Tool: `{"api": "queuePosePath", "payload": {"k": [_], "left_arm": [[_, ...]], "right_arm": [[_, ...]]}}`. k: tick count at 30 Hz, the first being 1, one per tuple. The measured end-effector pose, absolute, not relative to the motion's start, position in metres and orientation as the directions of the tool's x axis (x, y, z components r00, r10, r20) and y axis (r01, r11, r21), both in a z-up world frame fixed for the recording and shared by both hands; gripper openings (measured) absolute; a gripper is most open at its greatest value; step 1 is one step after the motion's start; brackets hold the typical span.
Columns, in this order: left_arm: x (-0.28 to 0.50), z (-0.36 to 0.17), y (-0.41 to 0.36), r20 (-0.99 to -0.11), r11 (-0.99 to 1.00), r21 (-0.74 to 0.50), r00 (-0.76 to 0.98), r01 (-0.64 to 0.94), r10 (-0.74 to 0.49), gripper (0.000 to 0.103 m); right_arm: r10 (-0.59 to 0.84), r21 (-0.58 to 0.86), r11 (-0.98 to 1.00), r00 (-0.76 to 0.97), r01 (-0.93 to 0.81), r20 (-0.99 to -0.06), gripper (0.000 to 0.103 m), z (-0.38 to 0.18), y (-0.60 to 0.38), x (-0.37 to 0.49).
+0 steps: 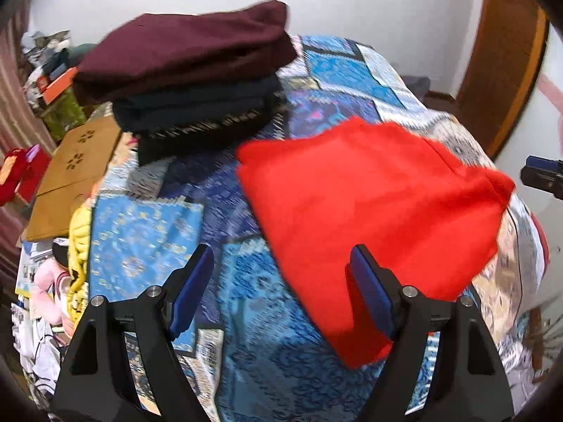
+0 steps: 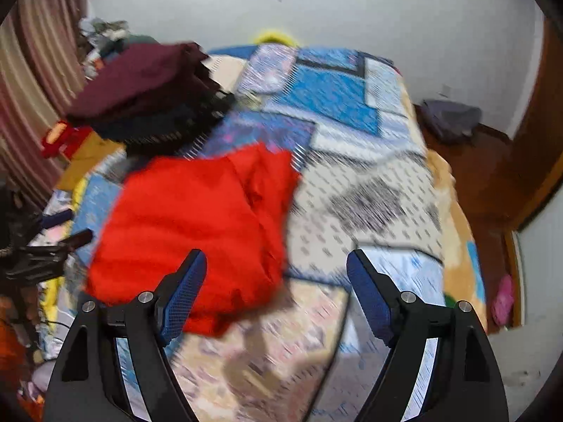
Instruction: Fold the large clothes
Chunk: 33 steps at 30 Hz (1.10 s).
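Presently: left gripper (image 1: 281, 292) and right gripper (image 2: 276, 295) both spread wide, holding nothing, poised above the patchwork bedspread (image 1: 246, 351). Folded red garment (image 1: 373, 211) lying flat mid-bedspread, just beyond the fingertips. Farther back on the bedspread, a stack of folded clothes (image 1: 197, 84), maroon piece topmost.

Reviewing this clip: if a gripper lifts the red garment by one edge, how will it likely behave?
The red garment lies creased and layered on the patterned bedspread, so it probably droops and unfolds when lifted. It looks thin, likely light. Pushed, it would probably bunch rather than slide.
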<state>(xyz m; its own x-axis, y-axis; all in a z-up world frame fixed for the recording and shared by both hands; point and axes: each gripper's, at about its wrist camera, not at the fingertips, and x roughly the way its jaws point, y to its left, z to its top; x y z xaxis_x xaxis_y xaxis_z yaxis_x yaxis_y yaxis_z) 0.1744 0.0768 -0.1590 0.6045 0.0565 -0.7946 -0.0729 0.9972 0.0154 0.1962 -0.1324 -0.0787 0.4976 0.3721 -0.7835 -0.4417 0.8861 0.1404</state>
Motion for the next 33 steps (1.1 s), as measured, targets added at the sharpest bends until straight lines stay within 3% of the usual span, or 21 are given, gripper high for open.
{"api": "queuePosePath", "payload": {"k": [7,17,24,33], "left_arm": [[0.188,-0.155,0.109,-0.811,0.986,-0.063,0.584,-0.157,0.041,0.079],[0.213,-0.209,0.126,-0.849,0.898,-0.4,0.443,-0.182,-0.288,0.079],[0.24,-0.234,0.134,-0.802,0.8,-0.556,0.397,-0.224,-0.446,0.079],[0.263,-0.25,0.136,-0.748,0.726,-0.645,0.391,-0.237,-0.537,0.079]], "right_arm": [[0.469,0.23,0.81,0.359,-0.54,-0.807,0.079,-0.094,-0.084,0.231],[0.443,0.353,0.82,0.11,-0.45,-0.89,0.079,-0.166,-0.088,0.285],[0.582,0.554,0.742,-0.045,-0.378,-0.812,0.081,-0.188,-0.107,0.315],[0.59,0.585,0.71,-0.122,-0.392,-0.798,0.084,-0.208,-0.087,0.335]]}}
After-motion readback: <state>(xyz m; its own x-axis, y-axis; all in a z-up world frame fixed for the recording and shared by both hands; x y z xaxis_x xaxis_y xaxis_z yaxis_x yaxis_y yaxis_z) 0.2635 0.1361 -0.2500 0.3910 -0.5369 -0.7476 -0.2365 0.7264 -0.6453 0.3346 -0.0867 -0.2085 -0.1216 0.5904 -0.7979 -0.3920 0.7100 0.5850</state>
